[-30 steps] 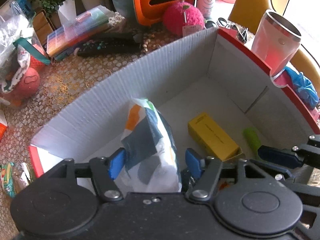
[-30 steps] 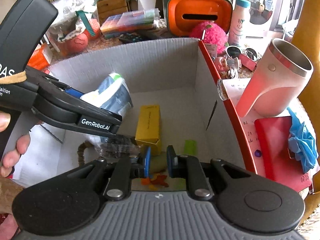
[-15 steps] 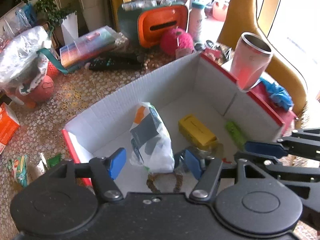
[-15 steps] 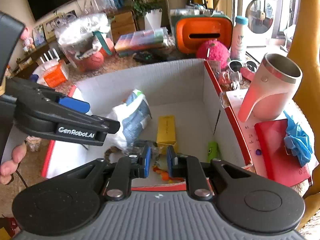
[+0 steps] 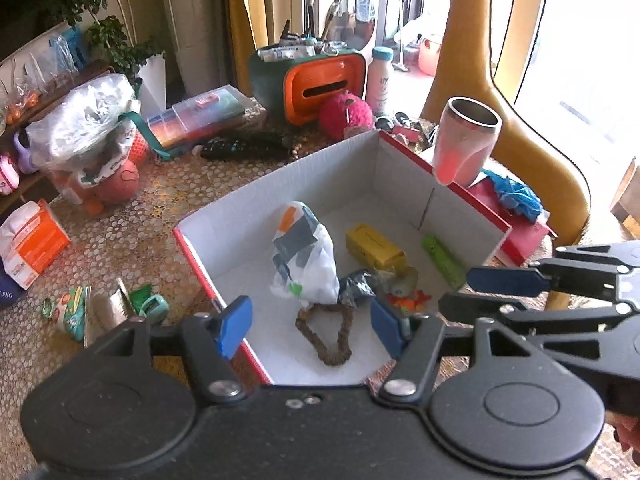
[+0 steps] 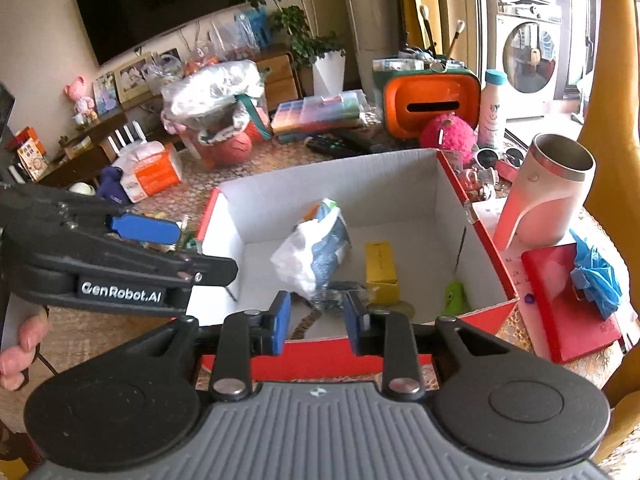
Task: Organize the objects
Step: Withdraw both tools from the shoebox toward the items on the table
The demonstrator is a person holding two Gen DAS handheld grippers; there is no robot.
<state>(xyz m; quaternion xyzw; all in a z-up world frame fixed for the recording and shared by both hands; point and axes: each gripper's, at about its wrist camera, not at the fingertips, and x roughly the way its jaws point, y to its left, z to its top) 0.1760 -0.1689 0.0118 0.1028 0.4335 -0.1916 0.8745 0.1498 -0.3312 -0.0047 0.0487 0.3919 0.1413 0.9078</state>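
A TV (image 6: 152, 16) hangs on the wall above photo frames (image 6: 120, 84). A potted plant (image 6: 320, 52) stands beside a washing machine (image 6: 524, 56). Yellow curtains (image 5: 244, 20) hang behind.

Two wrist views, steeply downward, sharing the box (image 5: 224, 216) interior.

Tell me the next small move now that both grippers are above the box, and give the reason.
Probably swing the left gripper, open and empty, toward the small green items on the table left of the box. The bag and yellow carton already lie inside.
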